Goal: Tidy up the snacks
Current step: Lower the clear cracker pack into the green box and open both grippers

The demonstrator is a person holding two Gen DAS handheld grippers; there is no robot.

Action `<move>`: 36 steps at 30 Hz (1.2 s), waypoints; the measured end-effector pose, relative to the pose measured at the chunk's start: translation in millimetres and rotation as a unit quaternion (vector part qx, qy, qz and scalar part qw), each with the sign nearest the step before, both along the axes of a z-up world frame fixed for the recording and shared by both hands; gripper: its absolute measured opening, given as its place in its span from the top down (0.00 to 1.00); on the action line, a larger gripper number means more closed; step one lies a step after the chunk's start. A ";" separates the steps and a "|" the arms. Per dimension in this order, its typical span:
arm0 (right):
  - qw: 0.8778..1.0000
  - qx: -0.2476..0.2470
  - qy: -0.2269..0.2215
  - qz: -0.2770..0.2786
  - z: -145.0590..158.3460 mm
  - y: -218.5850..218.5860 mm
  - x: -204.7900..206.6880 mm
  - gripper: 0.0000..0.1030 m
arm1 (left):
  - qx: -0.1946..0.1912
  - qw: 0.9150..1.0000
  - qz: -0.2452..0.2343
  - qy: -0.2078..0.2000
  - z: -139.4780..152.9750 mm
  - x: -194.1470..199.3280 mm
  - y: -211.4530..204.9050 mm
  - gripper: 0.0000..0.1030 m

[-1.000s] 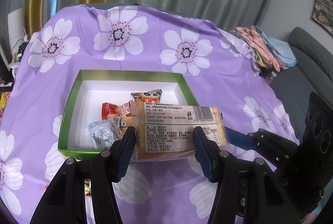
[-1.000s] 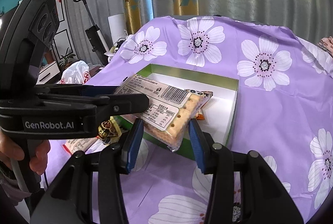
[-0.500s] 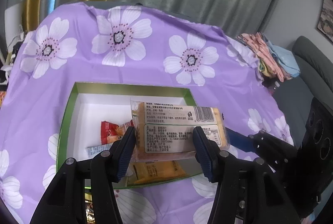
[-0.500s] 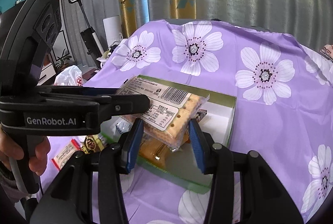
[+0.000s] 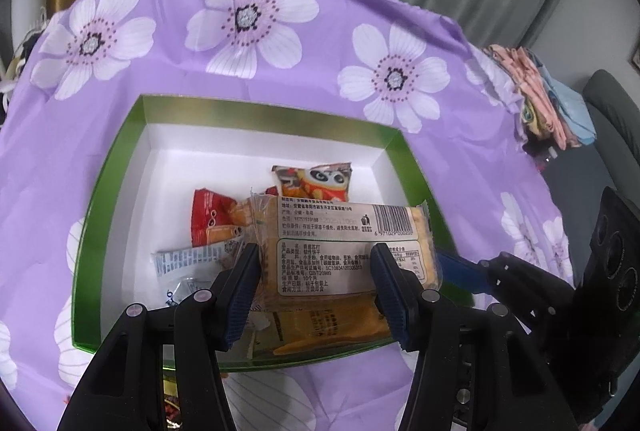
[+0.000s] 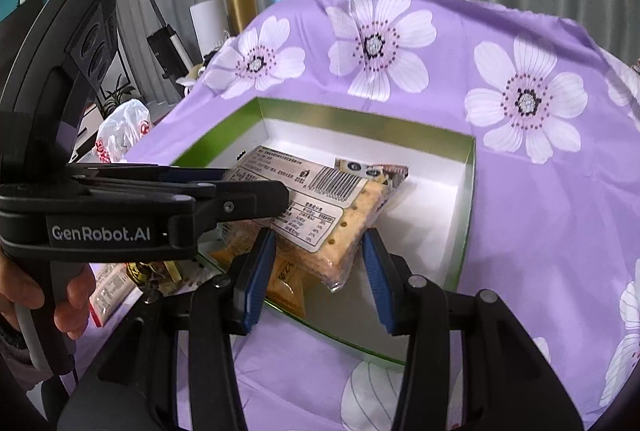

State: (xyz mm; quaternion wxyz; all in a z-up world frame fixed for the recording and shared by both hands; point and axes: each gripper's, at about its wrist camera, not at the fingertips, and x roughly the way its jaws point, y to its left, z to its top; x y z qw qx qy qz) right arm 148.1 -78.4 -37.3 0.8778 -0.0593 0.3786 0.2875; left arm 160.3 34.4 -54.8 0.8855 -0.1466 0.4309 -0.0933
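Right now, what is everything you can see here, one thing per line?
cracker pack: one, clear with white label, between both claws
box: one, green, white inside, on cloth
panda packet: one, orange-red, in box, far side
red packet: one, red, in box
silver packet: one, silver-blue, in box
orange packet: one, orange, in box under cracker pack
cloth: one, purple with white flowers, under box
plastic bag: one, white, beyond cloth
folded clothes: one pile, pink and blue, beyond cloth
left claw: one, black with blue pads, gripping cracker pack
right claw: one, same colours, gripping cracker pack
hand: one, holding left claw's handle
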 end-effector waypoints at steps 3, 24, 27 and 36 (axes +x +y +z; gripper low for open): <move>1.000 -0.004 0.004 0.000 -4.3 2.0 1.6 0.55 | 0.001 1.000 0.001 0.004 -3.9 1.3 0.1 0.45; 1.000 -0.013 0.022 -0.002 -13.0 10.0 7.4 0.52 | 0.002 1.000 0.012 0.015 -11.8 6.7 2.2 0.45; 1.000 -0.012 0.025 -0.003 -14.1 11.5 8.2 0.51 | 0.002 1.000 0.014 0.017 -12.0 6.9 2.7 0.45; 1.000 -0.013 0.028 -0.005 -14.1 15.2 8.1 0.48 | 0.009 1.000 0.022 0.018 -11.4 6.0 2.4 0.44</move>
